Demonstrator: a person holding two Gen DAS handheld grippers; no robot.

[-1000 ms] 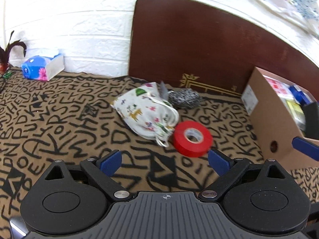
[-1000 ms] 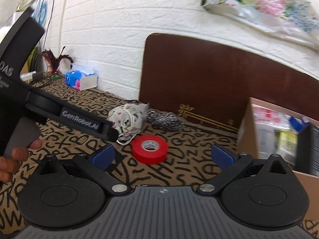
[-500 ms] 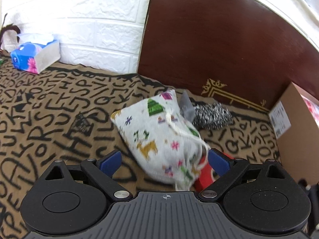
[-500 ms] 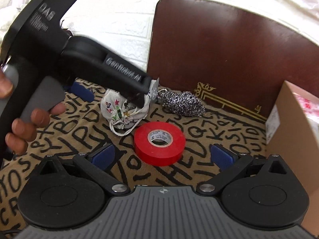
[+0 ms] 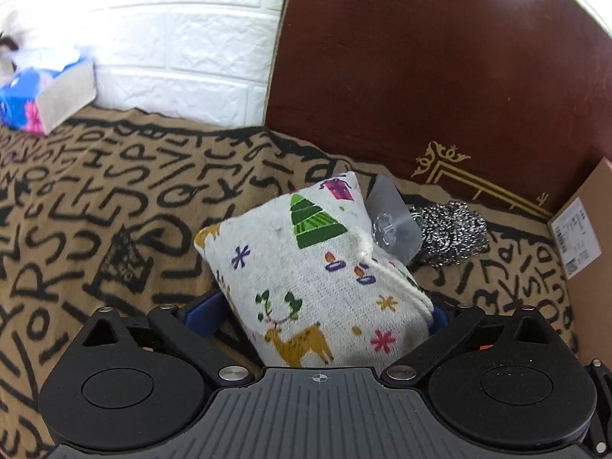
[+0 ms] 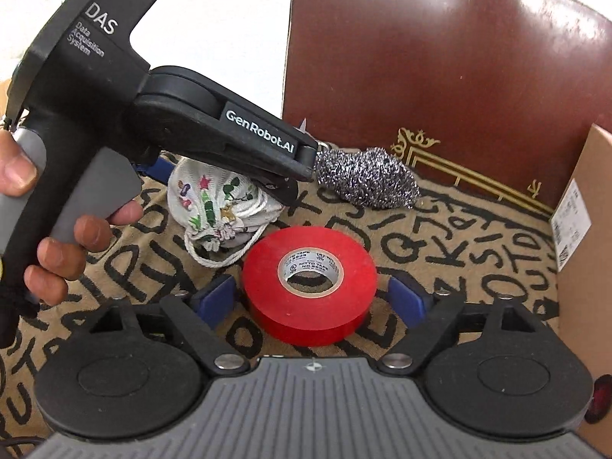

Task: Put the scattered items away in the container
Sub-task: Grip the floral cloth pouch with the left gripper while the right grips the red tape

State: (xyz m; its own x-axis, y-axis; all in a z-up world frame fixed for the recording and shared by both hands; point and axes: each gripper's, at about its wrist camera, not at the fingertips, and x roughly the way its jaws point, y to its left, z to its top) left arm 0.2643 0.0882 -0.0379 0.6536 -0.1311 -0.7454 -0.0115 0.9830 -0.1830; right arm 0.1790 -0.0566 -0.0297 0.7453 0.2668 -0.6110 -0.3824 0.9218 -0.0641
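White brick wall (image 5: 172,38) at the far side; a dark brown panel (image 5: 440,76) with gold trim leans against it. Tan cloth (image 5: 95,210) printed with black letters covers the surface.

Far left: tissue box (image 5: 42,99) against the wall.

Centre-left: left gripper (image 5: 317,317), fingers spread, one blue pad on either side of the drawstring pouch (image 5: 317,275). Pouch is white with Christmas prints and lies on the cloth between the pads; cannot tell whether the pads touch it. Right-wrist view shows the person's left hand (image 6: 57,237) around the gripper's handle.

Just right of the pouch, farther back: a clear plastic hook (image 5: 390,225) touching the pouch, then a steel wool scrubber (image 5: 451,237) near the panel.

Centre, near: red tape roll (image 6: 310,283) flat on the cloth, just beside the pouch's cord. Right gripper (image 6: 310,302) is open, its blue pads flanking the roll with a gap on each side.

Right edge: cardboard box (image 6: 585,248), labelled wall facing in, apart from the roll.
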